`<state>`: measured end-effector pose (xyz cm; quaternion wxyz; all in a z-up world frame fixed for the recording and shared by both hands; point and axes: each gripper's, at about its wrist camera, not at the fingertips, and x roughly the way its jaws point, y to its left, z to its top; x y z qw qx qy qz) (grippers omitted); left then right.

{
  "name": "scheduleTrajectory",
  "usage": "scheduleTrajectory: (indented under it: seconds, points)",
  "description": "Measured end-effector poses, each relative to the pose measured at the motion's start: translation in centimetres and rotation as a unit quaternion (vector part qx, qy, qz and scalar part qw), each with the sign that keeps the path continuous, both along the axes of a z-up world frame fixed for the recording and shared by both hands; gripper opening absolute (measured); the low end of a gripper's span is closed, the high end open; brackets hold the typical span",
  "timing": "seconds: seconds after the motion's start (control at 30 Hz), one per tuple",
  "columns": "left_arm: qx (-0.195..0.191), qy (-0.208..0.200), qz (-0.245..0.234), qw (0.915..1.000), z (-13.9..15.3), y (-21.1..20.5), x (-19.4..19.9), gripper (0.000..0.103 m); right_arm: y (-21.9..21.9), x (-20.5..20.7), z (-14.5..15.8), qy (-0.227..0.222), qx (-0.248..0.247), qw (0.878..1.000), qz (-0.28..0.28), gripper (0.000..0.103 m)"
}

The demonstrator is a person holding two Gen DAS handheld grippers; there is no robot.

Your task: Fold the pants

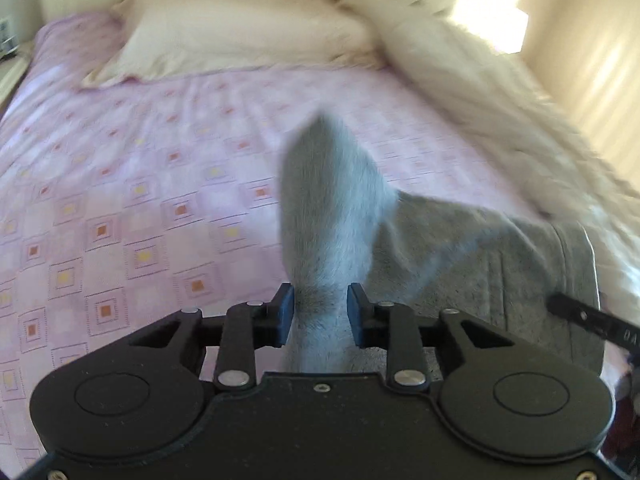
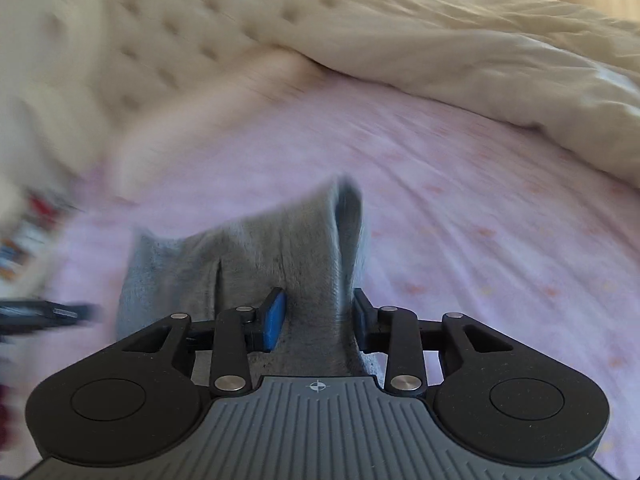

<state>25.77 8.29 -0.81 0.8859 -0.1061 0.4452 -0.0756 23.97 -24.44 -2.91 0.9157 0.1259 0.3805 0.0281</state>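
The grey pants (image 1: 332, 216) are held up above a pink patterned bedsheet (image 1: 120, 184). My left gripper (image 1: 320, 312) is shut on a bunched fold of the pants, which sticks up between its blue pads. The rest of the cloth hangs to the right, where the tip of the other gripper (image 1: 592, 316) shows. In the right wrist view my right gripper (image 2: 320, 316) is shut on another part of the grey pants (image 2: 256, 256), which spread to the left. The left gripper's tip (image 2: 44, 312) shows at the left edge. Both views are motion-blurred.
A cream pillow (image 1: 224, 32) lies at the head of the bed before a tufted cream headboard (image 2: 168, 28). A bunched cream duvet (image 2: 500, 64) lies along the right side of the bed. The pink sheet (image 2: 440, 208) stretches ahead of both grippers.
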Motion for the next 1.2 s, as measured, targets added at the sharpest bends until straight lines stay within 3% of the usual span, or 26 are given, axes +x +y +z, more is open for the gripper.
scheduleTrajectory:
  seconds: [0.07, 0.17, 0.33, 0.47, 0.53, 0.63, 0.9, 1.2]
  points:
    - [0.008, 0.017, 0.018, 0.9996, -1.0, -0.1, 0.1, 0.036, 0.2, -0.4, -0.6, -0.004, -0.023, 1.0, -0.01, 0.034]
    - [0.005, 0.029, 0.025, 0.9993, -1.6, -0.2, -1.1, 0.036, 0.2, -2.8, 0.1, -0.025, -0.006, 1.0, -0.008, 0.034]
    - [0.043, 0.001, 0.018, 0.9989, -0.5, -1.3, -5.2, 0.037, 2.5, -6.9, 2.2, -0.049, -0.042, 0.998, 0.012, 0.034]
    - [0.066, -0.016, 0.011, 0.9976, 0.7, -2.2, -8.8, 0.041, 4.3, -10.3, 3.3, -0.059, -0.036, 0.997, 0.016, 0.034]
    - [0.077, -0.014, 0.002, 0.997, 0.9, -2.9, -10.5, 0.049, 5.2, -11.8, 3.6, -0.059, -0.036, 0.997, 0.022, 0.034]
    - [0.089, -0.013, -0.003, 0.996, 1.1, -3.8, -13.0, 0.051, 6.4, -13.4, 4.0, -0.063, -0.038, 0.997, 0.028, 0.034]
    - [0.063, -0.005, -0.004, 0.998, 1.5, -4.7, -16.9, 0.051, 8.1, -15.8, 4.1, -0.071, -0.037, 0.996, 0.037, 0.034]
    - [0.065, -0.001, -0.002, 0.9979, 1.4, -5.0, -17.2, 0.051, 7.9, -16.3, 3.9, -0.074, -0.035, 0.996, 0.027, 0.034]
